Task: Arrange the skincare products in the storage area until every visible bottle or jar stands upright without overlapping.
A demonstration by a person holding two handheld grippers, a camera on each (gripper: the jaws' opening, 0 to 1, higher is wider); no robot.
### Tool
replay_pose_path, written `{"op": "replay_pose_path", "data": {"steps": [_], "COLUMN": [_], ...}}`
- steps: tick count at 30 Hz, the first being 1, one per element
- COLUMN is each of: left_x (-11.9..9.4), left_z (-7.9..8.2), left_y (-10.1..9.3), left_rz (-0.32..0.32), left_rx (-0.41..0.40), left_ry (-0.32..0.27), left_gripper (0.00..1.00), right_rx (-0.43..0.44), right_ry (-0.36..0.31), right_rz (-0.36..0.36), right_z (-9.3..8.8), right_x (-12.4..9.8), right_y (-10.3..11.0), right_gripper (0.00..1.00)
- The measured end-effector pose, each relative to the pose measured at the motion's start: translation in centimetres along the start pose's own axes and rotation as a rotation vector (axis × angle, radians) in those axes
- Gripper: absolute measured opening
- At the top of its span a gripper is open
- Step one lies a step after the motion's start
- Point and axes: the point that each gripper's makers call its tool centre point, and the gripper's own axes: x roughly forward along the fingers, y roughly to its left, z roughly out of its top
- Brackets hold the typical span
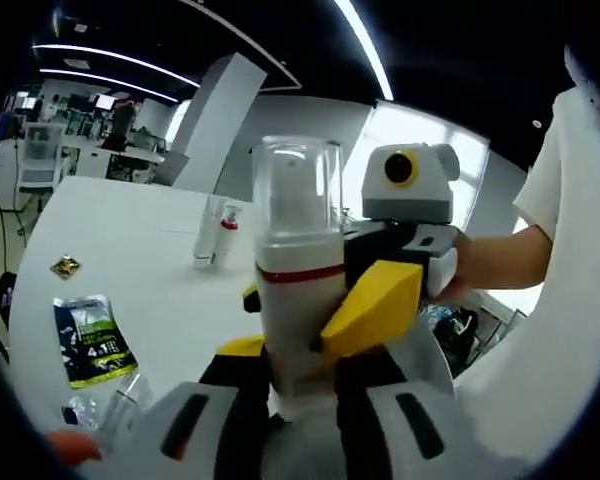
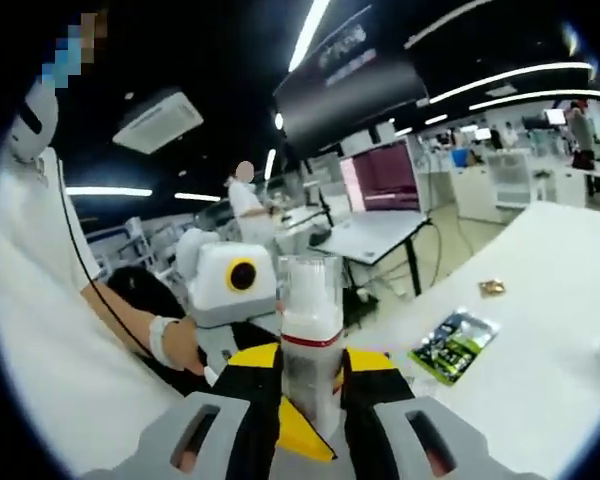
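In the left gripper view, at the lower left of the frame, a green sachet (image 1: 93, 340) lies flat on the white table (image 1: 160, 270), with a small gold packet (image 1: 65, 266) above it. Farther up, left of centre, two white tubes (image 1: 217, 233) stand upright on the table, well apart from both grippers.

At the centre of this frame the pump bottle (image 1: 298, 270), white with a red band and a clear cap, stands with its long axis running up the picture, off the table and directly ahead of the left gripper (image 1: 295, 365). The yellow-tipped jaws are drawn in against the bottle's lower body, one on each side, pinching it. Just right of the bottle the right gripper (image 1: 405, 250) comes in from the right edge, close against the bottle.

In the right gripper view, at the left, the left gripper (image 2: 225, 300) sits just beside the same pump bottle (image 2: 310, 330), a person's hand (image 2: 175, 345) behind it. At centre the bottle rises upright between the right gripper (image 2: 310, 385) jaws, which close on its base. Both grippers therefore clamp one bottle, so neither is nearer. My judgement: the table lies below and to the right here, so setting the bottle down means lowering it base-first while keeping that axis vertical. The sachet (image 2: 452, 345) lies at the right.
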Motion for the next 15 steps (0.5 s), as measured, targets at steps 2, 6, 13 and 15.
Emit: {"op": "replay_pose_path", "data": {"steps": [2, 6, 13, 15], "left_x": [0.0, 0.1, 0.3, 0.3], "left_z": [0.0, -0.2, -0.4, -0.4], "left_y": [-0.4, -1.3, -1.6, -1.3], "left_rz": [-0.026, -0.074, -0.076, -0.060], "left_rx": [-0.003, -0.005, 0.017, 0.019], "left_ry": [0.001, 0.013, 0.019, 0.021], "left_gripper": [0.19, 0.19, 0.19, 0.18], "right_rx": [-0.009, -0.016, -0.018, -0.011], "right_ry": [0.002, 0.011, 0.029, 0.024], "right_rz": [0.023, 0.063, 0.087, 0.038], "right_z": [0.0, 0.0, -0.1, -0.2], "right_x": [-0.1, -0.1, 0.0, 0.3], "right_y": [0.3, 0.8, 1.2, 0.7], "right_gripper": [0.24, 0.32, 0.20, 0.19]}}
